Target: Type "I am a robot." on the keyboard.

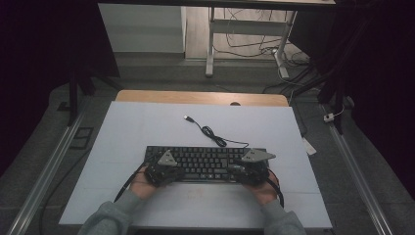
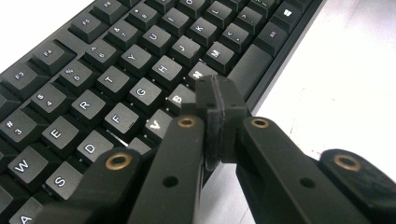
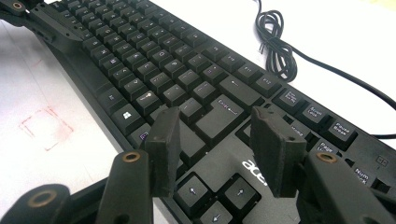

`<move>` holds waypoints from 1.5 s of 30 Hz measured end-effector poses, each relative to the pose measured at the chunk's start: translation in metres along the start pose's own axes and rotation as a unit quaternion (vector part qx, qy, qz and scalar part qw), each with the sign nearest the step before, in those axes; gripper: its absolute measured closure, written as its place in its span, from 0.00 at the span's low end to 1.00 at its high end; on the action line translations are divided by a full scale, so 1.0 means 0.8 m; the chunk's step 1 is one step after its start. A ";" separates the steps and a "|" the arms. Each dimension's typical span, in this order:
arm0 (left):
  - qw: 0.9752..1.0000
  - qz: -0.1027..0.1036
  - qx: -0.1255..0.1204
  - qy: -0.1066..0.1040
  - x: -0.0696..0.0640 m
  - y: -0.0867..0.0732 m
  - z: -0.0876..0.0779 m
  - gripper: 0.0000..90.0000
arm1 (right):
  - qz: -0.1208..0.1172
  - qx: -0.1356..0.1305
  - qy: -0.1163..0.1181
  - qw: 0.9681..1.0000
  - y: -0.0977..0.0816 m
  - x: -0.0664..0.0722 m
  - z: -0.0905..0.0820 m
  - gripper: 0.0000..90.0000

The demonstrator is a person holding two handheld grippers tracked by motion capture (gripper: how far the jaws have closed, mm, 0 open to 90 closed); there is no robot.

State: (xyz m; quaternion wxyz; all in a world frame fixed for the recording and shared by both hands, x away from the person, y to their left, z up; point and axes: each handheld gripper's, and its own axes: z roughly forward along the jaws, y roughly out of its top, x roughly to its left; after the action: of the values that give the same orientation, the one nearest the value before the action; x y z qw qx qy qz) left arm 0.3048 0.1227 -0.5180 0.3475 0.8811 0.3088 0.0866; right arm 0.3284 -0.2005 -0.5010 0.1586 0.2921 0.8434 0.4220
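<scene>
Keyboard (image 1: 203, 163), black and full-sized, is seen lying flat on the near half of a white table (image 1: 127, 137), with a person's two hands brought in from the near edge, each carrying a two-jaw gripper. The left gripper (image 1: 164, 170) is held over the keyboard's left end, and the right gripper (image 1: 252, 169) over its right end, the two well apart. In the left gripper view, the left gripper (image 2: 218, 105) is shown with its jaws pressed together, nothing being held between them, the tips poised above the front row just beside the B and N keys and the space bar; whether a key is actually touched cannot be told. In the right gripper view, the right gripper (image 3: 219, 149) is shown with its jaws spread wide and empty, raised over the arrow-key cluster and the Enter key, near a white brand logo printed on the keyboard (image 3: 187, 88). A black cable (image 1: 215, 136), partly bundled in a loop, is trailed from the keyboard's far edge across the table, its plug (image 1: 187, 118) lying loose toward the far side. A faint red square (image 3: 45, 127) is marked on the table surface beside the keyboard's front edge. Grey sleeves (image 1: 115, 215) are visible at the wrists.
</scene>
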 end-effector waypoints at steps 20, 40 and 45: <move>0.997 -0.033 -0.068 0.014 0.009 0.002 -0.032 0.84 | 0.003 -0.003 -0.002 1.000 -0.001 -0.002 -0.003 0.59; 0.992 -0.094 -0.078 0.042 0.035 -0.006 -0.062 0.34 | 0.002 -0.006 0.002 1.000 -0.003 -0.003 -0.004 0.54; 0.991 -0.096 -0.083 0.043 0.038 -0.006 -0.066 0.32 | 0.003 -0.006 0.004 1.000 -0.003 -0.003 -0.004 0.54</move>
State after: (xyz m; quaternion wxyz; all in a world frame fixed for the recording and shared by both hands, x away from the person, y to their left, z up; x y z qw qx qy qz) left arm 0.3071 0.1732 -0.4841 0.4128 0.8107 0.3985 0.1160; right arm 0.3280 -0.2054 -0.5011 0.1559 0.2926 0.8405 0.4285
